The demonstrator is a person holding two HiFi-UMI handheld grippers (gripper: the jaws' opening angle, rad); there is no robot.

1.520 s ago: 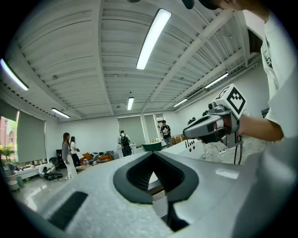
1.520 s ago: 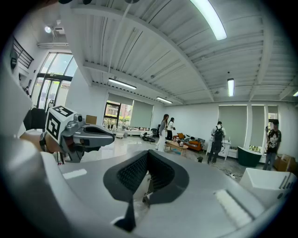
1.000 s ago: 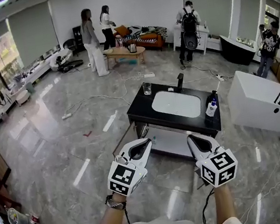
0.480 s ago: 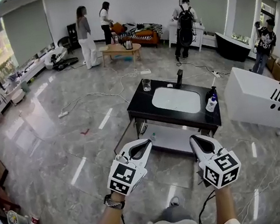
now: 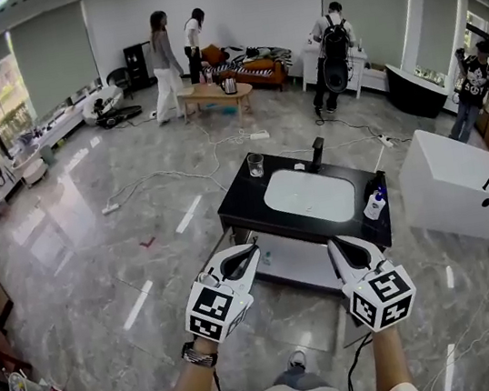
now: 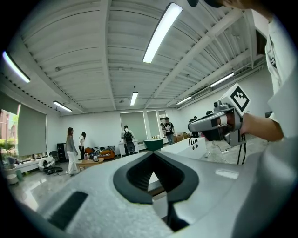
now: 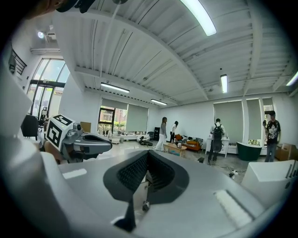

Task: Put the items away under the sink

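White sink basin (image 5: 309, 196) set in black worktop (image 5: 244, 201), frame centre. Clear glass (image 5: 256, 164) stands upright at the worktop's upper-left corner, contents can't tell. White bottle (image 5: 375, 204) with blue top at its right edge. Pale shelf (image 5: 296, 260) under the sink. My left hand-held gripper (image 5: 250, 252) and right hand-held gripper (image 5: 334, 247): jaws together, lower centre.

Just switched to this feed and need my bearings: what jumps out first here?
A black sink stand with a white basin stands alone mid-floor, a glass at its far left corner and a white bottle on its right edge. In the foreground, the left tongs and right tongs, both shut and empty, point toward its lower shelf. A big white box sits to its right.
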